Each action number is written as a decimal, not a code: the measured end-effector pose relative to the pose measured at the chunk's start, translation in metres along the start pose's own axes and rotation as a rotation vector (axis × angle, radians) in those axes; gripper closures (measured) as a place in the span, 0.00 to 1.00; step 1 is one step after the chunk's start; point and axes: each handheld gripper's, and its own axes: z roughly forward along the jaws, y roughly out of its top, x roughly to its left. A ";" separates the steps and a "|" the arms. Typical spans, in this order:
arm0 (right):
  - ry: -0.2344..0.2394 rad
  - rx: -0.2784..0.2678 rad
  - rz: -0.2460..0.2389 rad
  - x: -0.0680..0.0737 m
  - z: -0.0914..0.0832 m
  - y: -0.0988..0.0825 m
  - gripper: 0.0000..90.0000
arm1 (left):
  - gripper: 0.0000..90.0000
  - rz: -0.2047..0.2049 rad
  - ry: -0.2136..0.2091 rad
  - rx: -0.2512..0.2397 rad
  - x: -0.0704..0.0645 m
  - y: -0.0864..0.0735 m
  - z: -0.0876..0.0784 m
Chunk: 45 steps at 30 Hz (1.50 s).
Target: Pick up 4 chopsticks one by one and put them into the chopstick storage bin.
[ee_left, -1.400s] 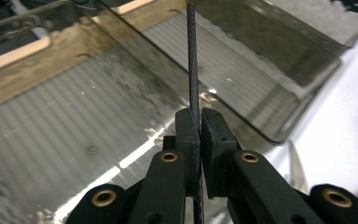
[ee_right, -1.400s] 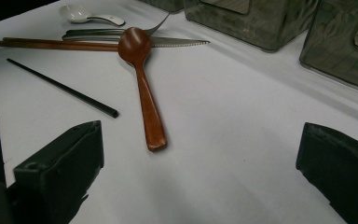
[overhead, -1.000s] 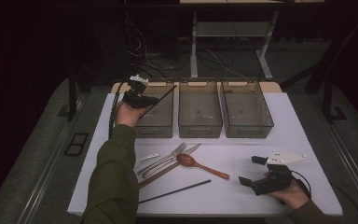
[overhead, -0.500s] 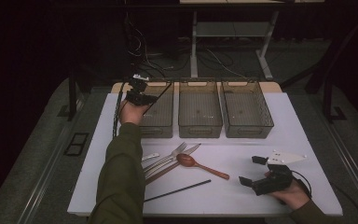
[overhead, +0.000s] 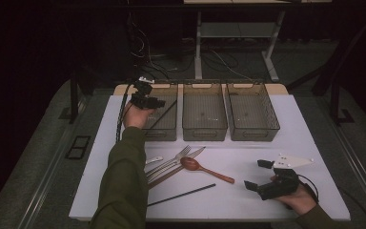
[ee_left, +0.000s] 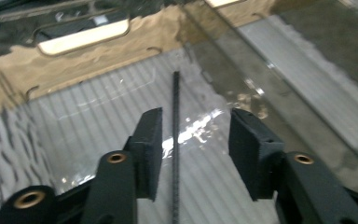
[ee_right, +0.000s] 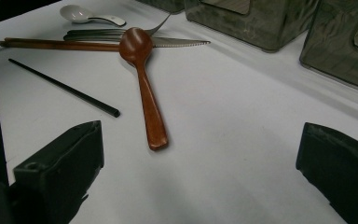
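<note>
Chopstick point(ee_left: 175, 140) lies in the left bin point(overhead: 167, 130), between the just-opened, parted jaws of the left gripper point(ee_left: 195, 149), untouched by its pads. Right gripper point(overhead: 262, 177), jaws wide apart, rests near the spoon point(ee_right: 144, 84).

Olive-green sleeve point(overhead: 124, 176) worn on left arm; black claws, brass-coloured rivets seen; grey plate point(overhead: 293, 161), apparently three-cornered, mounted on right claw point(overhead: 259, 175).

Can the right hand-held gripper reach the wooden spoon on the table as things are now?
Probably yes: the right hand-held gripper is open, facing the wooden spoon, with bare white table between them.
</note>
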 end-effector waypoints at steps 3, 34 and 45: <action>-0.002 0.003 -0.001 0.000 0.000 0.000 0.01 | 0.55 0.021 -0.040 -0.012 -0.004 0.000 -0.005; -0.006 0.007 -0.003 0.000 0.002 0.000 0.01 | 0.27 0.220 -0.245 -0.064 -0.063 -0.030 -0.055; -0.004 0.013 -0.004 0.000 0.000 -0.002 0.01 | 0.26 0.282 -0.286 -0.063 -0.090 -0.059 -0.069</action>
